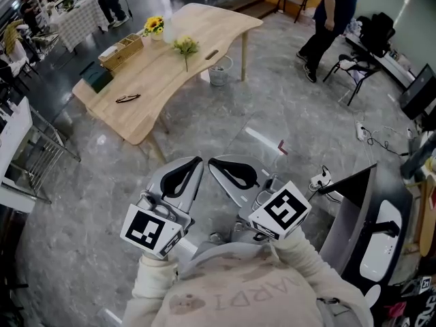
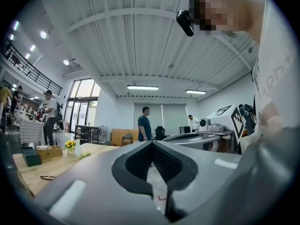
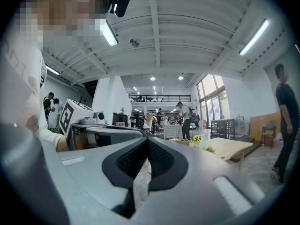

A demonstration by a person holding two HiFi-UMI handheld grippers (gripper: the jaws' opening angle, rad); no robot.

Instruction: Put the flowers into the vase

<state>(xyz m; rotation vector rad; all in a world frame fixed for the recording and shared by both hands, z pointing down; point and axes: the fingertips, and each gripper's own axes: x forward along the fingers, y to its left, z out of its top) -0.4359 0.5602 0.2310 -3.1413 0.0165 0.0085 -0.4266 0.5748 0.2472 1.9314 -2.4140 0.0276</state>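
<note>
**Flower lying outside the vase; the task is seemingly not yet starting.**
The green flower (image 1: pixel 185 46) is lying on the wooden table (image 1: pixel 163 80) near the pale vase (image 1: pixel 169 30). Well apart, the left gripper (image 1: pixel 193 167) and right gripper (image 1: pixel 219 167) are hovering closed and empty, so picking and inserting are remaining.

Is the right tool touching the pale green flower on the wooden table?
Apart. Head view: grey floor separates the right tool from the pale green flower.

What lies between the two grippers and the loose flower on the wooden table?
In the head view, only bare grey floor and then the top of the table separate the left gripper and right gripper from the flower.
</note>
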